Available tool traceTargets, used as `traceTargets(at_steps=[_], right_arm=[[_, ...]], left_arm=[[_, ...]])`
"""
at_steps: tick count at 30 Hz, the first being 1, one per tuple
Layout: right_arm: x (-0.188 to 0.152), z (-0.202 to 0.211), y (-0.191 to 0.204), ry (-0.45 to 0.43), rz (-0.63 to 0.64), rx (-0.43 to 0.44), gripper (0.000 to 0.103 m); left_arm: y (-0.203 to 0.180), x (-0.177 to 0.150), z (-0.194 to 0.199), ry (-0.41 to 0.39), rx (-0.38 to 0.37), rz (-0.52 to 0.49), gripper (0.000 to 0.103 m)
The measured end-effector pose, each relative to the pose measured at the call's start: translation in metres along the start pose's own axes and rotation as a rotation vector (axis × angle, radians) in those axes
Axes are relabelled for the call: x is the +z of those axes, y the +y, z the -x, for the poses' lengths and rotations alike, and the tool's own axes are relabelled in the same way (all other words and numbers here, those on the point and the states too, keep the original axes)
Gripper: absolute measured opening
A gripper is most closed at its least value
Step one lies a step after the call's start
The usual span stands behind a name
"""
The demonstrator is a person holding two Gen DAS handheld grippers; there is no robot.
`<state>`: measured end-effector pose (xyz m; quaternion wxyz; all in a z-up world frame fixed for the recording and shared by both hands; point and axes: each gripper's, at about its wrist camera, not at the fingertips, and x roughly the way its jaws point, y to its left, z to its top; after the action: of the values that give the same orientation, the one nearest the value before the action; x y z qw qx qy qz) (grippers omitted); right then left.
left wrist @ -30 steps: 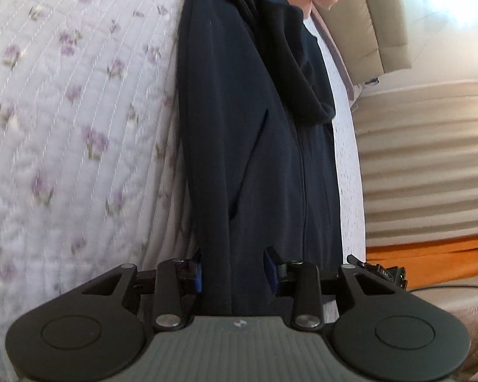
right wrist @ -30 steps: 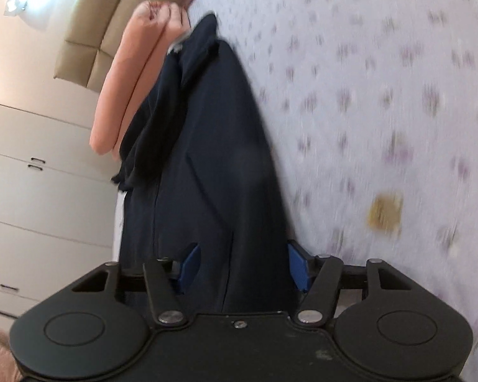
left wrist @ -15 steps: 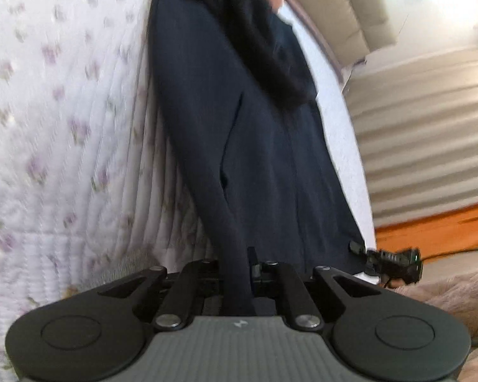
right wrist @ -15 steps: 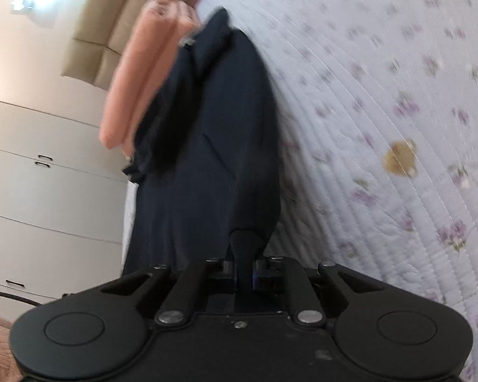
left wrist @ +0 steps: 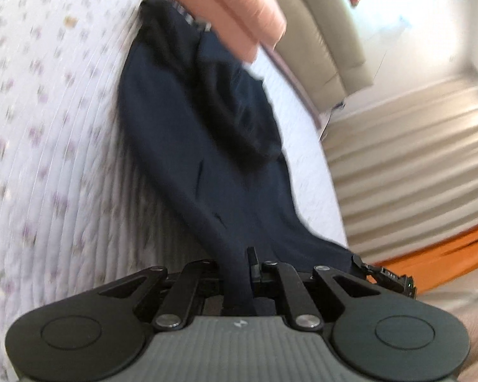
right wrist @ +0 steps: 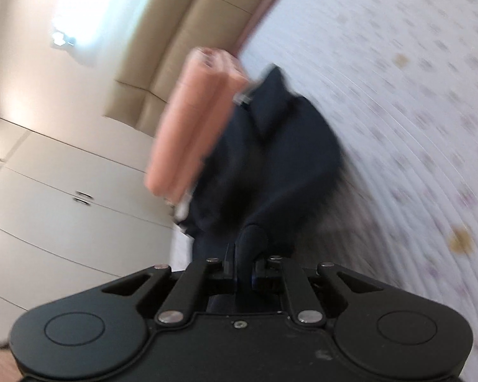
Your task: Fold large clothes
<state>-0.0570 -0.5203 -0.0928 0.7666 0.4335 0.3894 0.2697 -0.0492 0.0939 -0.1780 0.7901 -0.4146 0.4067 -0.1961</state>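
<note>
The left gripper [left wrist: 243, 273] is pinching the bottom edge of a dark blue jacket [left wrist: 188, 146]. Its jaws are squeezed together on a fold of the cloth. The right gripper [right wrist: 245, 267] is doing the same thing at another spot on that bottom edge, with a little bump of dark blue cloth poking up between its closed jaws.

The jacket is lying long and narrow on a bed [left wrist: 47, 133]. The bed is wearing a white quilted cover with small purple flowers. The near end of the jacket is lifting off the bed, rising up to the two grippers, while the rest is lying on the cover. The hood [left wrist: 235, 108] is flopping over the top half of the jacket and looks darker than the rest.

A folded pink blanket [left wrist: 226, 9] is lying at the far end, and its edge is covering the top of the jacket. In the right wrist view the pink blanket [right wrist: 191, 121] is sitting just beside the jacket [right wrist: 271, 159]. A tan padded headboard [right wrist: 181, 41] is standing behind the bed, and white cupboards [right wrist: 63, 184] are lining the wall. Both views are blurry.
</note>
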Motion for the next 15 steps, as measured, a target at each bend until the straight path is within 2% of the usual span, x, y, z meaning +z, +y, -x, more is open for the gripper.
traceTargets(at_steps=[4, 8, 12, 15], right_arm=[[0.053, -0.028, 0.043, -0.059, 0.051, 0.051, 0.01], [0.11, -0.069, 0.084, -0.112, 0.154, 0.094, 0.01], [0.162, -0.119, 0.098, -0.133, 0.162, 0.075, 0.01], [0.197, -0.159, 0.099, -0.141, 0.154, 0.053, 0.01]], left_arm=[[-0.024, 0.041, 0.005, -0.093, -0.049, -0.023, 0.007], [-0.056, 0.101, -0.002, -0.176, -0.018, -0.069, 0.007], [-0.068, 0.155, -0.018, -0.283, 0.001, -0.085, 0.007], [-0.059, 0.193, -0.033, -0.328, 0.012, -0.039, 0.007]])
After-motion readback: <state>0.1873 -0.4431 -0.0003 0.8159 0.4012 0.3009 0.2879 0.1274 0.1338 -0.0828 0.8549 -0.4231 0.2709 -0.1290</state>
